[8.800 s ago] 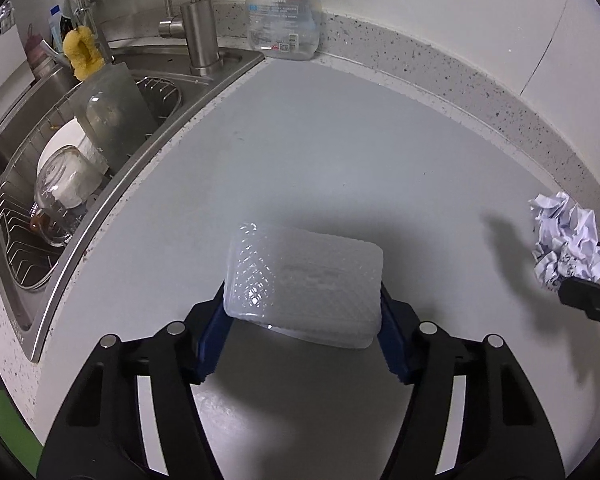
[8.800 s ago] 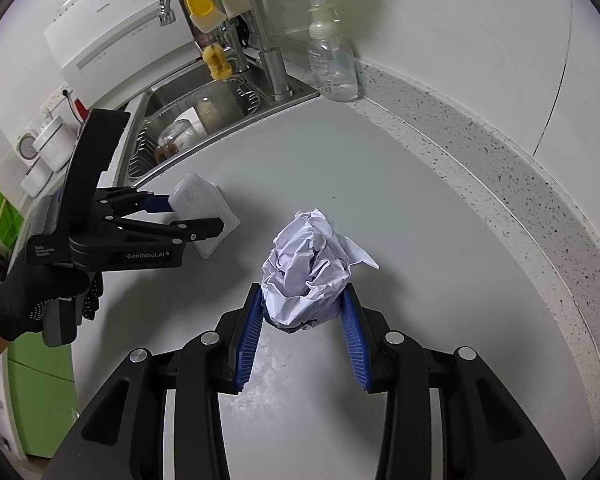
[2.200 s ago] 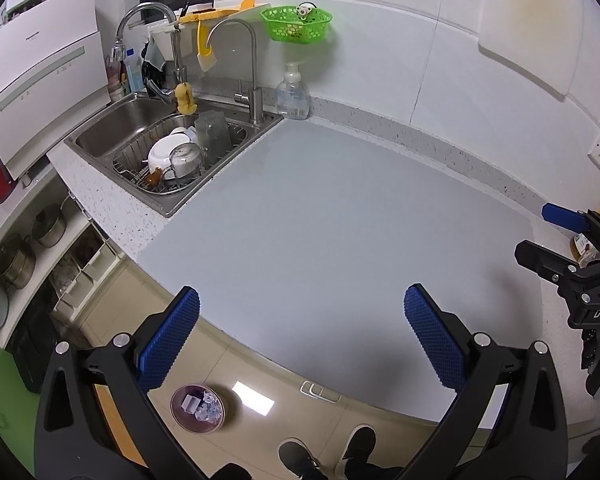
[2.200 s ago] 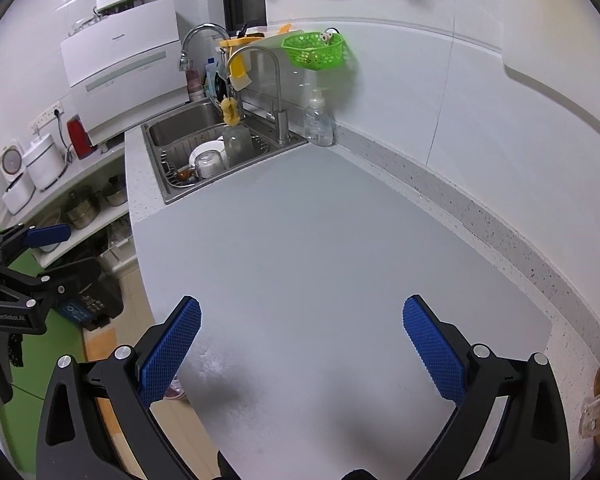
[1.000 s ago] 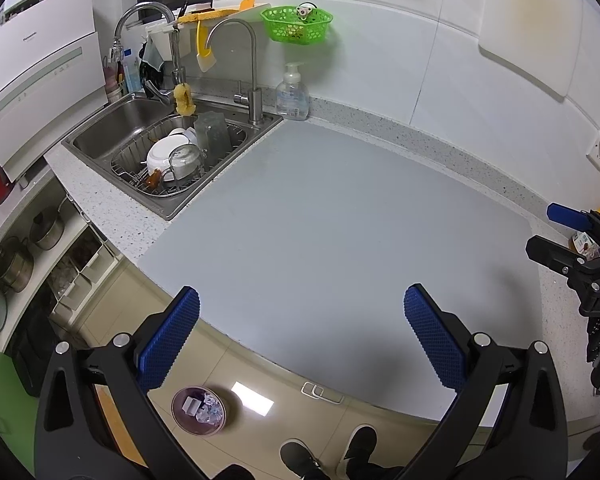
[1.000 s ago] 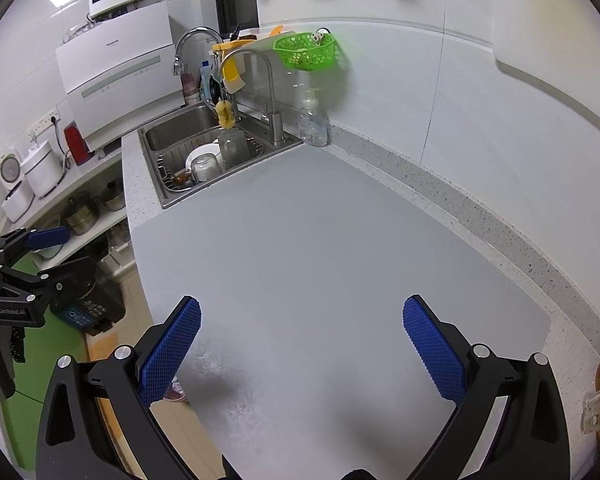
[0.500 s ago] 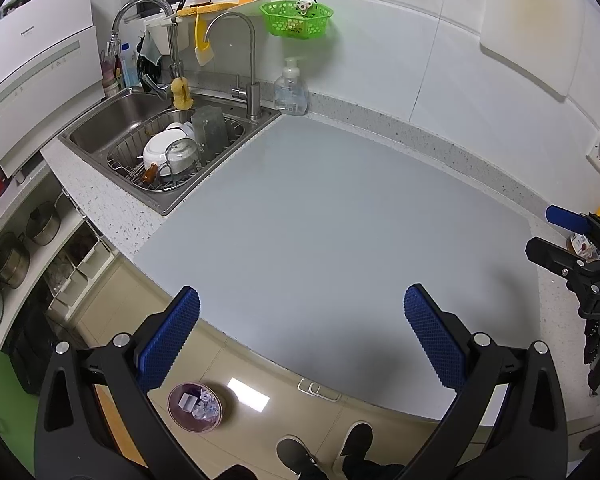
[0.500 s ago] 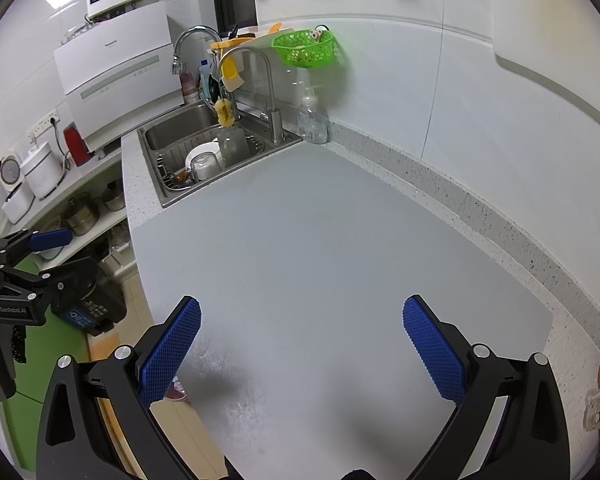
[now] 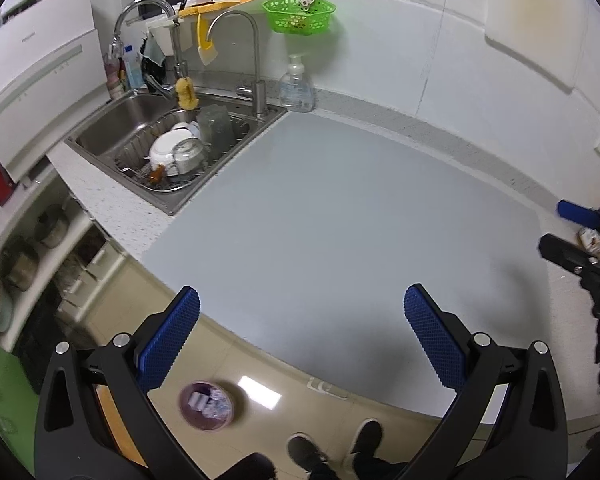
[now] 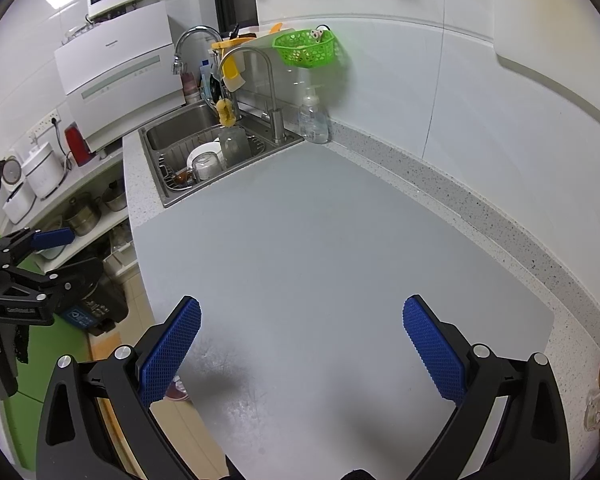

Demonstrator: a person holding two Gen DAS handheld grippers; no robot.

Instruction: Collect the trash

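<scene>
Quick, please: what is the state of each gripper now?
Left gripper: open, holding nothing.
Right gripper: open, holding nothing.

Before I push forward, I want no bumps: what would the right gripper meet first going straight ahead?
Likely the bare grey countertop: the open right gripper points down at it, with nothing between. Depth is unclear; the sink sits off to the left.

Left wrist view: counter (image 9: 340, 208) fills centre frame. Sink (image 9: 112, 128) upper left, dish rack (image 9: 172, 160) inside it. Soap bottle (image 9: 296, 88) just right of faucet (image 9: 256, 96), against the wall. Basket (image 9: 300, 14) on wall above bottle. Bin (image 9: 206, 400) on floor, lower left, below counter edge. Shoes (image 9: 336, 448) bottom centre.
</scene>
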